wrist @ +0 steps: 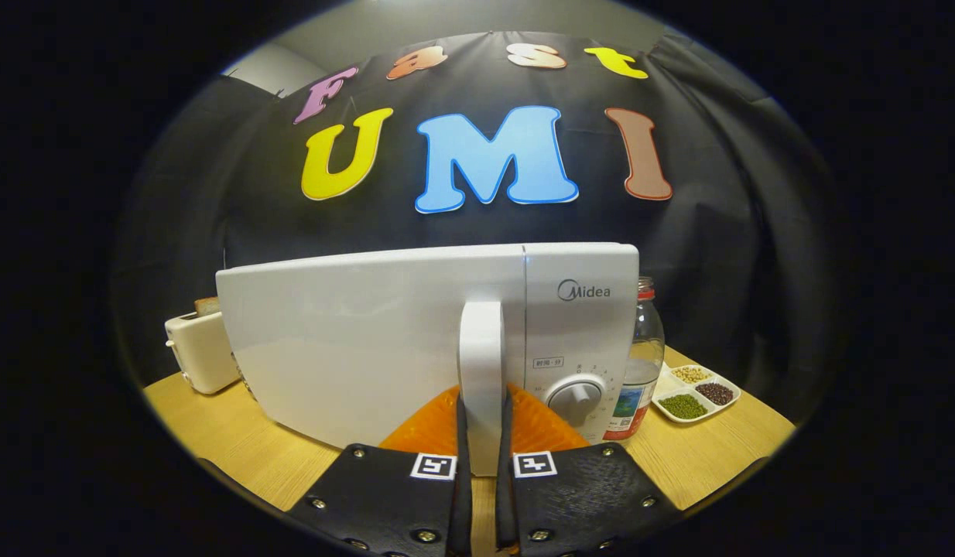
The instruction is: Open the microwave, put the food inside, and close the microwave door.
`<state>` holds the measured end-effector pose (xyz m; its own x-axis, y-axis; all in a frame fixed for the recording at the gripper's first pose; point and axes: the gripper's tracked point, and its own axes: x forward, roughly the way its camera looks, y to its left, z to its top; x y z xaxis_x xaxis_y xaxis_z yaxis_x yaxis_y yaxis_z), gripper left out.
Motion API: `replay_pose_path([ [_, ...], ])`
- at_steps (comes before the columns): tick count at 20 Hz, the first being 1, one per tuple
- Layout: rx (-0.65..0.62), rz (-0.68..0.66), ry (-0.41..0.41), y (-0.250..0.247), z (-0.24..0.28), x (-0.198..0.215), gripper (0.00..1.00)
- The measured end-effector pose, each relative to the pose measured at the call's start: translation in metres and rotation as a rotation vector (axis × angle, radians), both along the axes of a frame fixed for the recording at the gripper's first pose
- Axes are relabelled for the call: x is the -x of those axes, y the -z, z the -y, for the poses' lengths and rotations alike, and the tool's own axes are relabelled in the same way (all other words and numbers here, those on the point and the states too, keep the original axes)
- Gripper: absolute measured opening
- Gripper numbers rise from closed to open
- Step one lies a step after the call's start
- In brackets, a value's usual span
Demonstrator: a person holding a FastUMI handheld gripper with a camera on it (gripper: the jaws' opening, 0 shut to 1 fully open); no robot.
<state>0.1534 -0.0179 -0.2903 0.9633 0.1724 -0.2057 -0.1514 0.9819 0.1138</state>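
The gripper (pixel 482 433) is clamped on the vertical door handle (pixel 481 363) at lower centre of the frame; both fingers press its sides. The microwave (pixel 415 333) fills mid-frame, door shut or nearly so. Recommendation: hold the clamp firm and pull along the door's arc, hinge apparently at left, avoiding the dial (pixel 576 400).
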Motion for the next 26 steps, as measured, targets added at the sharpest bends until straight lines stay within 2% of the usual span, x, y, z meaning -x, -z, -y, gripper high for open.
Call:
replay_pose_path([
  [3, 0.098, 0.028, -0.01, -0.005, -0.002, 0.027, 0.12],
  [6, 0.094, -0.009, -0.019, -0.005, -0.01, 0.06, 0.12],
  [13, 0.119, 0.033, -0.043, -0.016, -0.051, 0.146, 0.12],
  [18, 0.068, 0.015, 0.006, -0.018, -0.077, 0.181, 0.12],
  [23, 0.046, 0.068, 0.081, -0.026, -0.117, 0.216, 0.12],
  [26, 0.02, 0.098, 0.072, -0.029, -0.157, 0.242, 0.12],
])
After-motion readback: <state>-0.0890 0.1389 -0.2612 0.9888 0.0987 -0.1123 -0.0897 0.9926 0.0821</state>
